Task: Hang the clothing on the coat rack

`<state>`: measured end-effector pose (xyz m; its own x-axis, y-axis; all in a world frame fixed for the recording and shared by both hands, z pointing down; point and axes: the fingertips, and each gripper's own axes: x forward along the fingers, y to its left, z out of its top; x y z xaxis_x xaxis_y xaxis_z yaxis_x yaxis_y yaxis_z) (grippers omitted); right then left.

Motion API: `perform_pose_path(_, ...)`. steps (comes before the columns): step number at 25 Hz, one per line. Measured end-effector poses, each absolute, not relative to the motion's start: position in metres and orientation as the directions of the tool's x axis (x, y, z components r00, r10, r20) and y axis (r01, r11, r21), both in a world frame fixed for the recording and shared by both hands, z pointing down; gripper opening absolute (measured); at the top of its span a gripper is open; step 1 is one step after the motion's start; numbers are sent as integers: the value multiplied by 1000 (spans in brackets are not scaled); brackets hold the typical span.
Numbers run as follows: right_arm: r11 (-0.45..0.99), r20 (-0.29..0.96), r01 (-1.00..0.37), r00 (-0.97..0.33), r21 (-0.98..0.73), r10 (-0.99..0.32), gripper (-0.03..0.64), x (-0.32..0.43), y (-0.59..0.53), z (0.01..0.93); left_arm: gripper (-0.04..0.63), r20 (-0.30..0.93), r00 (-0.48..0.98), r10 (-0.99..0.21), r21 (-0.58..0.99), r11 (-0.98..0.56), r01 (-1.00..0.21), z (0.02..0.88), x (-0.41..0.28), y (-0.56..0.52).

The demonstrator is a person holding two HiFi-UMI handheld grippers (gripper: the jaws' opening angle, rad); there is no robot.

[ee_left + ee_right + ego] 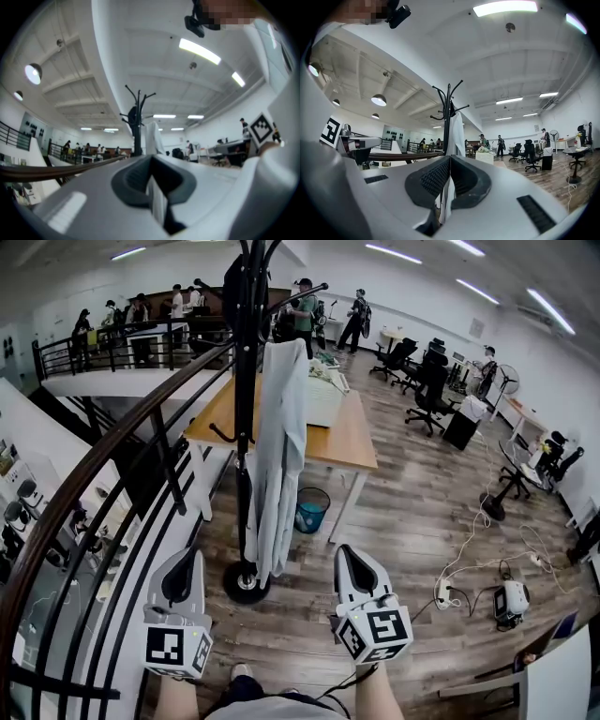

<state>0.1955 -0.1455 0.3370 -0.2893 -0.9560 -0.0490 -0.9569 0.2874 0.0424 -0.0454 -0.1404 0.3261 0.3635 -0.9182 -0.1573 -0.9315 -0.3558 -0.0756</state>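
Observation:
A pale grey garment (279,451) hangs from a hook of the black coat rack (246,409), reaching down near its round base (246,583). Both grippers are held low in front of the rack, apart from the garment. My left gripper (184,557) is shut and empty, left of the base. My right gripper (349,554) is shut and empty, right of the base. The rack (136,126) and garment (153,137) show beyond the left jaws. In the right gripper view the rack (448,117) and garment (455,136) stand straight ahead.
A dark curved handrail (103,460) with balusters runs along the left over a drop to a lower floor. A wooden table (349,439) stands behind the rack, a blue bin (311,510) under it. Cables and a power strip (444,593) lie on the floor at right. Office chairs (429,390) and people stand farther off.

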Motion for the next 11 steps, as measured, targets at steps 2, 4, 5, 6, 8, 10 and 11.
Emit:
perform_pose_path(2, 288, -52, -957, -289, 42, -956, -2, 195, -144, 335, 9, -158, 362, -919, -76, -354, -932, 324, -46, -139)
perform_pose_path(4, 286, -55, -957, -288, 39, -956, -2, 195, -143, 333, 9, -160, 364, -918, -76, -356, -931, 323, -47, -138)
perform_pose_path(5, 286, -56, -958, -287, 39, -956, -2, 194, -142, 333, 9, -161, 364, -917, -76, -357, -931, 322, -47, -137)
perform_pose_path(6, 285, -57, -958, -287, 39, -956, -2, 194, -141, 332, 9, -162, 365, -917, -76, -357, -931, 321, -48, -137)
perform_pose_path(8, 285, -57, -958, -287, 40, -956, -2, 194, -140, 329, 9, -162, 366, -916, -78, -358, -931, 319, -47, -136)
perform_pose_path(10, 284, -58, -958, -286, 41, -956, -2, 194, -141, 327, 9, -162, 368, -916, -78, -360, -930, 316, -47, -136)
perform_pose_path(11, 284, -58, -958, -286, 41, -956, -2, 195, -141, 326, 9, -162, 369, -915, -78, -361, -929, 315, -46, -137)
